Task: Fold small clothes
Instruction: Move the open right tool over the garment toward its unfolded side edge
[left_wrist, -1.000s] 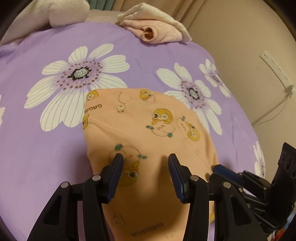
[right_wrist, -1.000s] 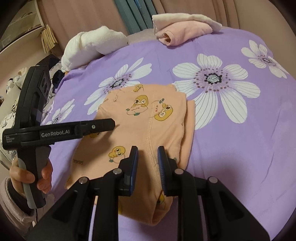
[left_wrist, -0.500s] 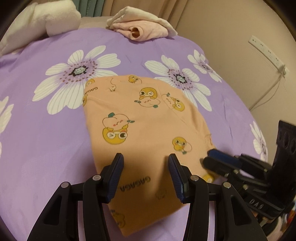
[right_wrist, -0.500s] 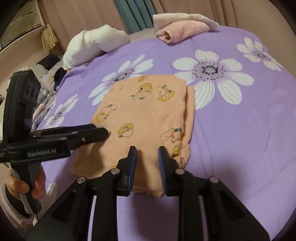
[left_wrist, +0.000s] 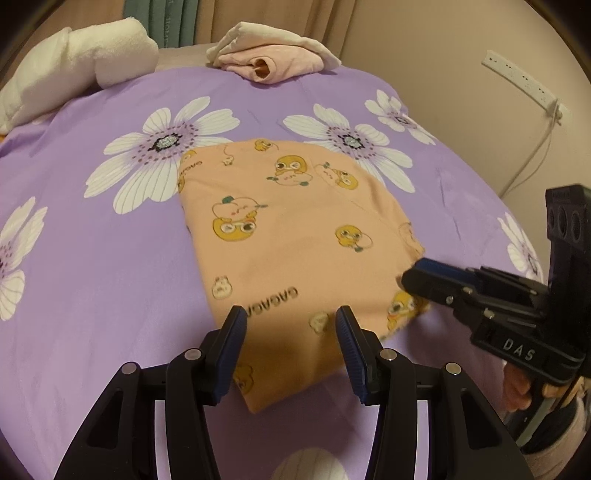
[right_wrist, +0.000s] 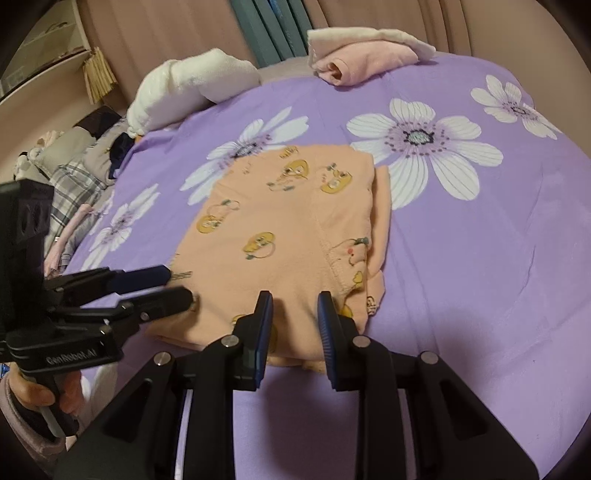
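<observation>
A folded orange garment (left_wrist: 295, 236) printed with yellow ducks lies flat on the purple flowered bedspread (left_wrist: 92, 266). My left gripper (left_wrist: 291, 328) hovers over its near edge, open, with nothing between the pads. In the left wrist view my right gripper (left_wrist: 413, 275) reaches in from the right, at the garment's right corner. The right wrist view shows the garment (right_wrist: 291, 229) with a seam and a folded strip along its right side. My right gripper (right_wrist: 295, 314) stands over the near hem with a narrow gap, open, gripping nothing. My left gripper (right_wrist: 177, 284) is at the garment's left corner.
A folded pink and cream garment (left_wrist: 273, 62) lies at the far edge of the bed, a rolled white towel (left_wrist: 85, 77) to its left. A power strip (left_wrist: 524, 81) hangs on the right wall. Checked and grey clothes (right_wrist: 74, 177) are piled left of the bed.
Both grippers have drawn back from the middle of the garment to its near edge. The garment lies as it did.
</observation>
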